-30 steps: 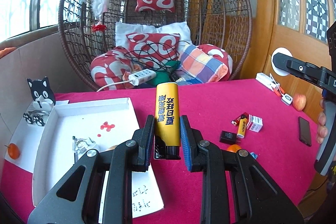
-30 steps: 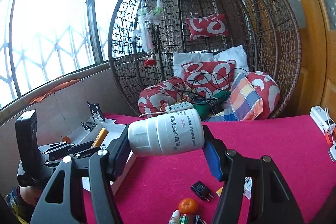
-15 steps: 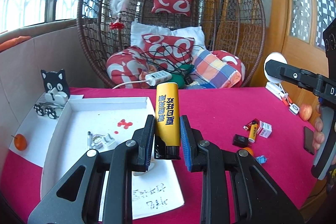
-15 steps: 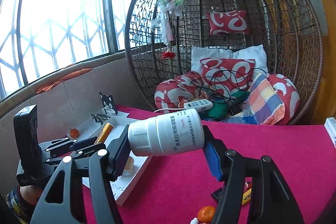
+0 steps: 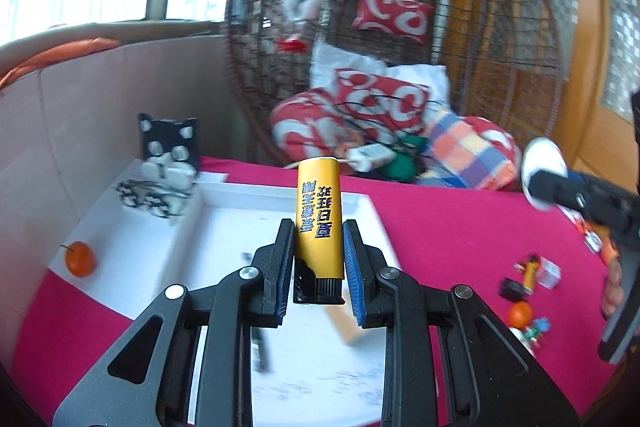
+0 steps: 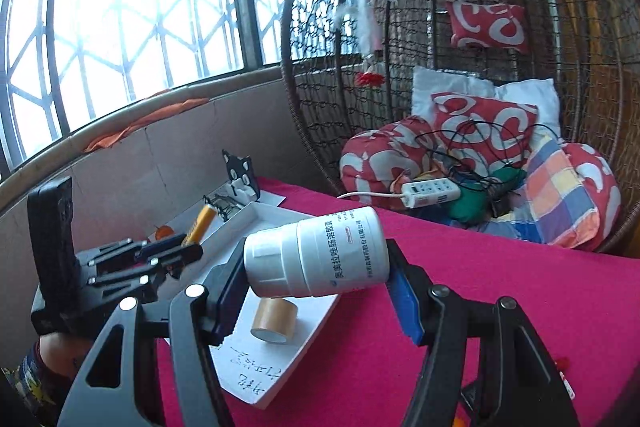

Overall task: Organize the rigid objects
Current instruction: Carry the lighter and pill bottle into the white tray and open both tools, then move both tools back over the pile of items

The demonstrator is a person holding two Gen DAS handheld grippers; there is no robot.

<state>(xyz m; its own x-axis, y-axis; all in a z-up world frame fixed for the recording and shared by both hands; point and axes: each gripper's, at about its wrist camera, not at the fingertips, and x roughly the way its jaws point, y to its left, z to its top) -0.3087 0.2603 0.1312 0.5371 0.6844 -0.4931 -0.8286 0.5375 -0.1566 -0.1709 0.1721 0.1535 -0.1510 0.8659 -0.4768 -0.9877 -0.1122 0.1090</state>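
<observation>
While I hover over the tray point(image 5: 224, 195), my left tongs point(image 5: 319, 259) pinch a lighter point(image 5: 319, 219) upright; right tongs point(image 6: 316, 291) clamp a bottle point(image 6: 320, 255) sideways.

Both cams ride right behind their own tongs, looking forward and a bit down across the red surface point(image 5: 460, 227) toward the wicker hanging chair point(image 6: 580, 39). Left wrist view sits close over the white tray point(image 5: 224, 223); right wrist view catches that tray point(image 6: 320, 311) from the side, plus the left tongs point(image 6: 176, 247).
</observation>
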